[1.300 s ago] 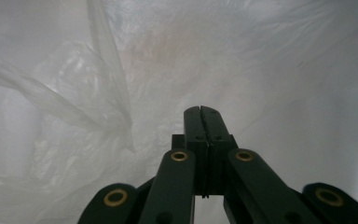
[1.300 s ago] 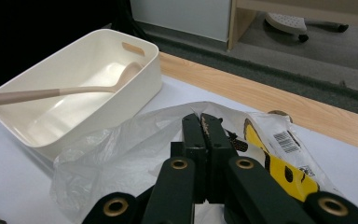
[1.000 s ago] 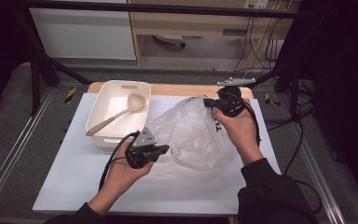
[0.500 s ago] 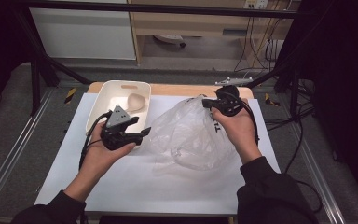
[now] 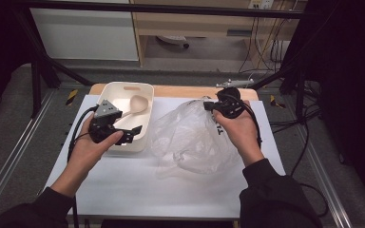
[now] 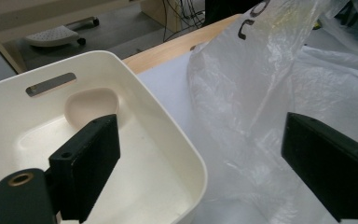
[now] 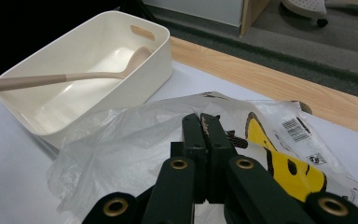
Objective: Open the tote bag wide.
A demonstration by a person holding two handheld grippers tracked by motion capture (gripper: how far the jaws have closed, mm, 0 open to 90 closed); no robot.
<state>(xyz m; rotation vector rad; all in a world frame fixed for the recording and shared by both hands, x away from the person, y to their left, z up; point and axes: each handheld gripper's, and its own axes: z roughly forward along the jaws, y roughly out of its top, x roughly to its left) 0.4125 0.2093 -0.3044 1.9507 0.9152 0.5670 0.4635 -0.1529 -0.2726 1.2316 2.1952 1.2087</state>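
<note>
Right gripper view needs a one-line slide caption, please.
Right gripper, jaws shut on a clear plastic bag, beside a white plastic tub holding a beige spoon.

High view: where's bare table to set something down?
Free: the white table in front of the bin and plastic bag, between the forearms. Crowded: the far half, bin beside bag, left gripper over the bin's near edge.

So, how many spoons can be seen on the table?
1. A beige spoon lies in the white bin, its bowl toward the bin's far end. The plastic bag may hide others.
</note>
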